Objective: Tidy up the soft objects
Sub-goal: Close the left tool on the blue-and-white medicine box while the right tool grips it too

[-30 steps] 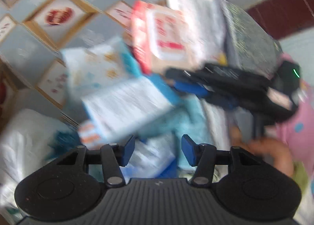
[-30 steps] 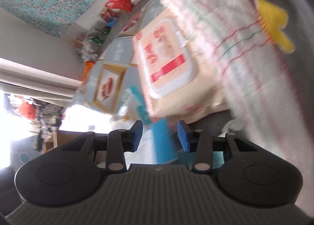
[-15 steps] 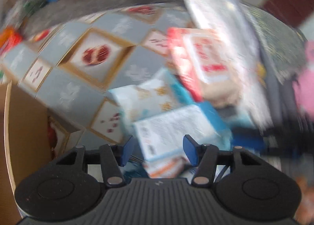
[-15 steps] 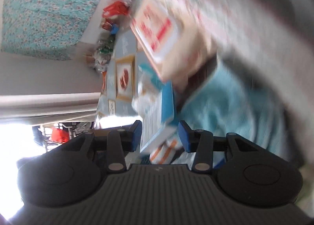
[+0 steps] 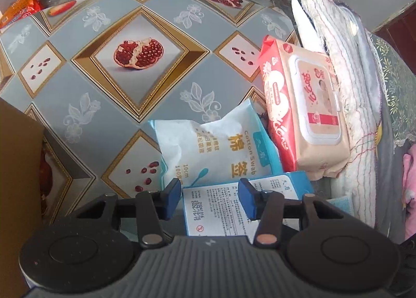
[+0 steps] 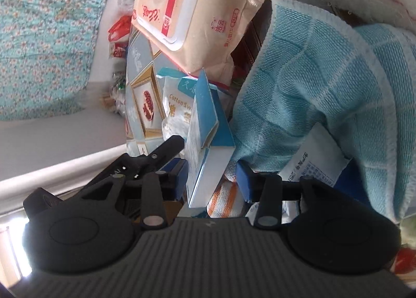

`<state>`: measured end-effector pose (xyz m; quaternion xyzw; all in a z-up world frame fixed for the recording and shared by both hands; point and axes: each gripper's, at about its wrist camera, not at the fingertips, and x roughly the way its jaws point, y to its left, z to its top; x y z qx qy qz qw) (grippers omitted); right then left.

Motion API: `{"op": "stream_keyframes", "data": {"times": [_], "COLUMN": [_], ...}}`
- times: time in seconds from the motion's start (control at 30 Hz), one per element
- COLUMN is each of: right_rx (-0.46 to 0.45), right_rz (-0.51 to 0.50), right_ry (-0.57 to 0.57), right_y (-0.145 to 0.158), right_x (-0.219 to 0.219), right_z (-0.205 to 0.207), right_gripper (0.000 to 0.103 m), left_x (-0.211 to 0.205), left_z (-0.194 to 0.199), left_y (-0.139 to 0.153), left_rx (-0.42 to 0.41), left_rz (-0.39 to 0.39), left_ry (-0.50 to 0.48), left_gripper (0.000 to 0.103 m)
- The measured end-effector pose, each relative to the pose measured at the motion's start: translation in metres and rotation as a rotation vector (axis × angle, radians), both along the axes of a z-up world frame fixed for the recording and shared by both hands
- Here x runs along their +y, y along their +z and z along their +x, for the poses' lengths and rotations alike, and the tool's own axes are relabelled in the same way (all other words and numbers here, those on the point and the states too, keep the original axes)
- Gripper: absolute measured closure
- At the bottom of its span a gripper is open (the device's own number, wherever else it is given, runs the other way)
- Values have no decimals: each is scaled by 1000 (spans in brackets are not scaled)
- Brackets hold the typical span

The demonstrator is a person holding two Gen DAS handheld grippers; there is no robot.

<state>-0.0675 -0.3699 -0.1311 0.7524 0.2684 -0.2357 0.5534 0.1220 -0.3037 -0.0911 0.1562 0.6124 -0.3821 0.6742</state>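
Observation:
A blue and white carton lies among soft goods at the table's right side. My left gripper hangs over it with jaws closing; the carton sits between the fingers, and the pads do not press it. In the right wrist view the same carton stands edge-on between the fingers of my right gripper, which is open with a slim gap at the right pad. A cotton swab bag and a wet-wipes pack lie just beyond. A blue checked towel bunches to the right.
A stack of white towels runs along the right edge, with pink cloth beside it. A brown cardboard box stands at the left. The pomegranate-print tablecloth stretches away. A white sachet and an orange-striped cloth lie under the right gripper.
Both grippers came down onto the pile. The left view swung toward the open tablecloth; the right gripper rolled. The blue carton now sits between both pairs of fingers.

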Motion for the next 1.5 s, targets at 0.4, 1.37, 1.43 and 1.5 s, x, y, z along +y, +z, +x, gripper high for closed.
{"op": "stream_keyframes", "data": {"times": [0.4,1.37,1.43,1.5], "right_rx": [-11,-93,-53,-48], "right_rz": [31,-139,-199,-216], "right_ry": [-115,419,456,459], "right_y": [-15,10,14,16], "right_x": [-3,-89,-93,-95], "right_z": [-3,-61,-59,-56], "right_gripper": [66,75,73,73], "left_x": [-11,13,12,11], "left_z": [-6,-89,-97,-104], "left_y": [-16,38,38,38], "left_rx": [63,79,29,-18], "left_rz": [15,-44,-32,-28], "left_ry": [-31,-380,-404,-432], "left_gripper": [59,45,44,36]}}
